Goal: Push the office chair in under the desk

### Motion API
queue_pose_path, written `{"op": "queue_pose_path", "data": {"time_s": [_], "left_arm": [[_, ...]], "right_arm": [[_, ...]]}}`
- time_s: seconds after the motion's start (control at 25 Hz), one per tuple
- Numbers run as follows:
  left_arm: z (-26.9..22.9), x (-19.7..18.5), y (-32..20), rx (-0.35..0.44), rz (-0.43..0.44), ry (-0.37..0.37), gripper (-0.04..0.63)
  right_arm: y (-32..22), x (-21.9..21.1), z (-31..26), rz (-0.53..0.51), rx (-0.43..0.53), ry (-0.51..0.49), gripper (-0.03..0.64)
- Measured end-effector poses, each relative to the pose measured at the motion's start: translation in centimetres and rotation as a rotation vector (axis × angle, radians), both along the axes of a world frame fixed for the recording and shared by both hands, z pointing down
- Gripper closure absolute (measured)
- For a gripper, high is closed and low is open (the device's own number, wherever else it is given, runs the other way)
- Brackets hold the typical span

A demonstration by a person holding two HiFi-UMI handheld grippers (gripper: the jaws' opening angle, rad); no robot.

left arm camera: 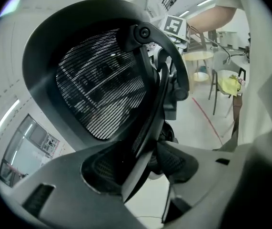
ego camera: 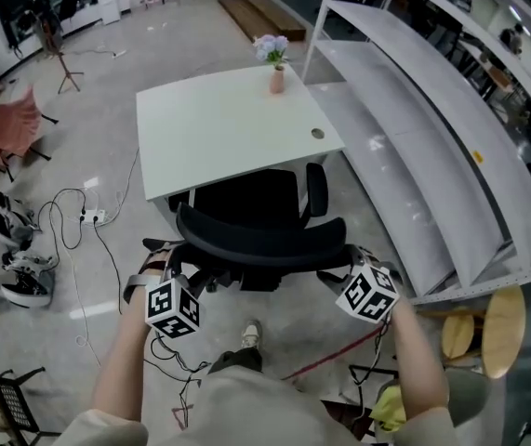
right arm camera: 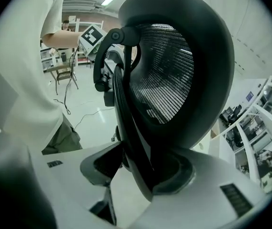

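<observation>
Black mesh office chair (ego camera: 246,198), seat partly under white bench (ego camera: 228,124); left gripper (left arm camera: 143,165) and right gripper (right arm camera: 140,168) straddle its backrest rim (ego camera: 265,242), jaws spread, seemingly not pinching it

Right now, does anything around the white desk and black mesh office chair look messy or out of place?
Yes. Loose black and white cables snake across the grey floor left of the white rectangular desk, beside what look like scattered black-and-white shoes. The pink vase of flowers stands upright.

One desk (ego camera: 228,124); on it one flower vase (ego camera: 276,74); before it one office chair (ego camera: 260,238); two grippers, left gripper (ego camera: 178,277) and right gripper (ego camera: 343,266).
</observation>
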State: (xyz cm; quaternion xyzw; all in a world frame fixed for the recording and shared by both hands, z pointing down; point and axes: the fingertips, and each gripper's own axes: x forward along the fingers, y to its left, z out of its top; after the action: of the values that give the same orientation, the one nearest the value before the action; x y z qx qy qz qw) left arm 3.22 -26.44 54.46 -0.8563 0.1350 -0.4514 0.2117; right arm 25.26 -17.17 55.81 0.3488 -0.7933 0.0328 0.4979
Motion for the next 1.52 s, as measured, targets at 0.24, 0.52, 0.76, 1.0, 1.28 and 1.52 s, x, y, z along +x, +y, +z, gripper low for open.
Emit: {"op": "queue_pose_path", "data": {"time_s": [0.24,0.52,0.76,1.0,1.28,1.52], "left_arm": [[-0.2,0.8,-5.2,-0.006,-0.013,0.006,0.362],[-0.2,2.4,-10.0,-0.013,-0.039,0.019,0.362],[-0.2,4.5,-12.8,-0.011,-0.057,0.026,0.362],[-0.2,7.3,-14.7,-0.002,-0.107,0.024,0.362],[-0.4,9.1,-15.7,0.002,-0.163,0.023,0.362],[-0.4,10.5,-16.7,0.005,-0.217,0.02,0.36]], "right_arm": [[-5.0,0.7,-0.2,0.0,-0.008,0.005,0.428],[-10.7,2.7,-0.2,-0.011,0.015,0.021,0.422],[-14.0,5.0,-0.1,-0.026,-0.001,0.018,0.42],[-17.2,8.2,0.1,-0.071,0.024,0.028,0.416],[-19.8,10.3,-0.3,-0.145,0.022,0.014,0.413],[-21.8,11.9,-0.4,-0.22,0.052,0.015,0.416]]}}
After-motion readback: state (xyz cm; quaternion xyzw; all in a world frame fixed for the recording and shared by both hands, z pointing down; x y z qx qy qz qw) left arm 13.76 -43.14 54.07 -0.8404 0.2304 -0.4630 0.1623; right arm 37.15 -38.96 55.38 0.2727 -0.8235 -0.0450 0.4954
